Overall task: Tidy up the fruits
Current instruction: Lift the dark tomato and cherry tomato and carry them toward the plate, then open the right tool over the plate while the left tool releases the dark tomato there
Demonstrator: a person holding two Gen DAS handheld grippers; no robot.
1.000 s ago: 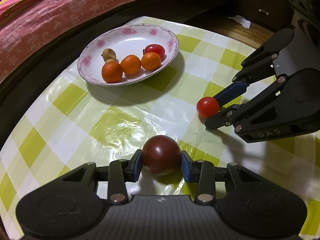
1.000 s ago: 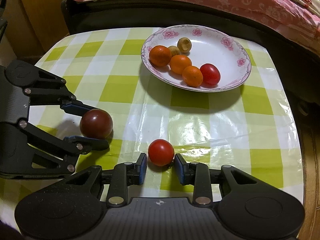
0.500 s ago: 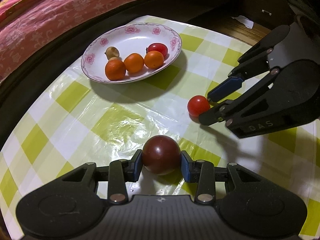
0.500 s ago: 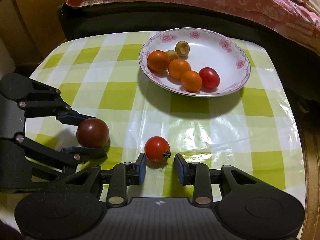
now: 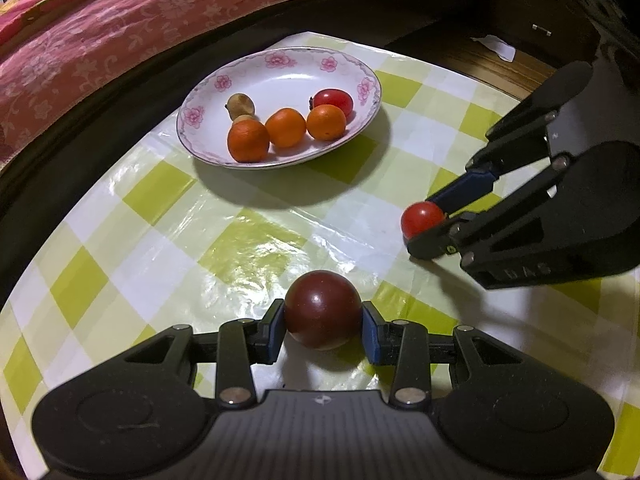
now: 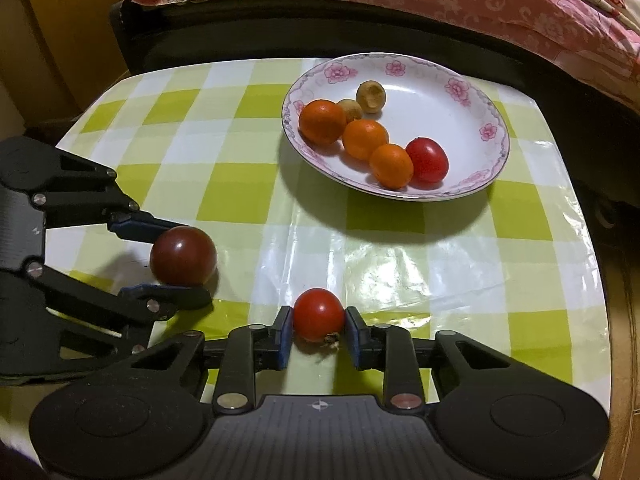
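Left wrist view close above the checked tablecloth [image 5: 248,248], angled down, right wrist view likewise, both sharing the far flowered plate [image 6: 472,92]

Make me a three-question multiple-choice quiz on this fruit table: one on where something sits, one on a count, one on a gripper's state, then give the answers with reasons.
1. Where is the dark red fruit?
A. on the plate
B. between the left gripper's pads
C. on the floor

2. How many orange fruits lie on the plate?
A. three
B. one
C. five

3. What is the right gripper doing?
A. gaping wide over the plate
B. holding an orange
C. gripping the small red tomato

Answers:
1 B, both blue pads touch its sides.
2 A, three sit in a row beside two brownish fruits and a red one.
3 C, the pads press the tomato on both sides.
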